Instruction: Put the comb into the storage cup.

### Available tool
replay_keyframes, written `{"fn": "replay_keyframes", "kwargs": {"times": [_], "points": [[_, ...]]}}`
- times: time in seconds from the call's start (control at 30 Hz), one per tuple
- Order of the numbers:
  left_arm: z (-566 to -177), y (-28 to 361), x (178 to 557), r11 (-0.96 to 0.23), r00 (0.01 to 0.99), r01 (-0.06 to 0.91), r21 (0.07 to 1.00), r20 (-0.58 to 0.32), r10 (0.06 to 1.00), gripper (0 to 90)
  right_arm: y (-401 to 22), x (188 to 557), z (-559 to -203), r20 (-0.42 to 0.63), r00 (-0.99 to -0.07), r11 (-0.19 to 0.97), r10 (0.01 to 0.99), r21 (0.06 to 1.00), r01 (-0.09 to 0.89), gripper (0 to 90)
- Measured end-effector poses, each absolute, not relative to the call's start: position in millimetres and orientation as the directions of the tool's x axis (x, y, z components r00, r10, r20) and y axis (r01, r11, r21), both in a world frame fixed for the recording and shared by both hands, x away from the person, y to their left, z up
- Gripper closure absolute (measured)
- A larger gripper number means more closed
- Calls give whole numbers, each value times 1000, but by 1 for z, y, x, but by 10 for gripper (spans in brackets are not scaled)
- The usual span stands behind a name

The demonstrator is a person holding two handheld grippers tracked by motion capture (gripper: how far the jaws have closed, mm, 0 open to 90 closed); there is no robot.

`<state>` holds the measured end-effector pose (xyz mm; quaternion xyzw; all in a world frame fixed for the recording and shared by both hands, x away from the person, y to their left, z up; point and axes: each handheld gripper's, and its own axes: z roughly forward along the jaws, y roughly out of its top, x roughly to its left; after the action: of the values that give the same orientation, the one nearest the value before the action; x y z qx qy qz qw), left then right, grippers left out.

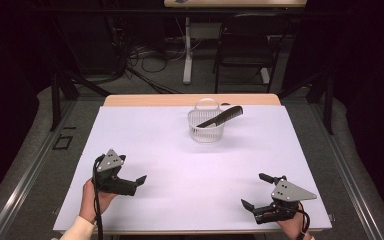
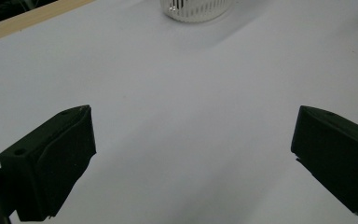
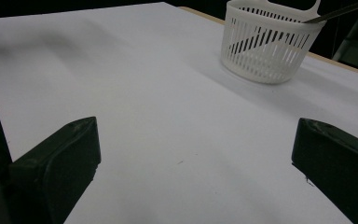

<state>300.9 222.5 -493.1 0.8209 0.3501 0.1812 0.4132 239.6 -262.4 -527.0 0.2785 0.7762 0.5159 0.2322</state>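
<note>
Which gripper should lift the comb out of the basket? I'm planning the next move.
Probably the right gripper: the comb sticks out over the basket rim towards the right side. Both grippers are open, and the left gripper seems similarly far.

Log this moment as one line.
comb: in basket, end over rim | left gripper: open, empty | right gripper: open, empty

One basket, one comb, two hand-held grippers

White-topped table with a white slatted basket (near the far edge)
</note>
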Motion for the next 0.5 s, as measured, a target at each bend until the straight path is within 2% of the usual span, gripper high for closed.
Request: {"fn": "replay_keyframes", "kwargs": {"times": [0.5], "points": [[-503, 244, 281, -349, 631, 431, 832, -1, 776, 0, -262, 240, -527, -77, -735, 318, 674, 928, 194, 5]]}}
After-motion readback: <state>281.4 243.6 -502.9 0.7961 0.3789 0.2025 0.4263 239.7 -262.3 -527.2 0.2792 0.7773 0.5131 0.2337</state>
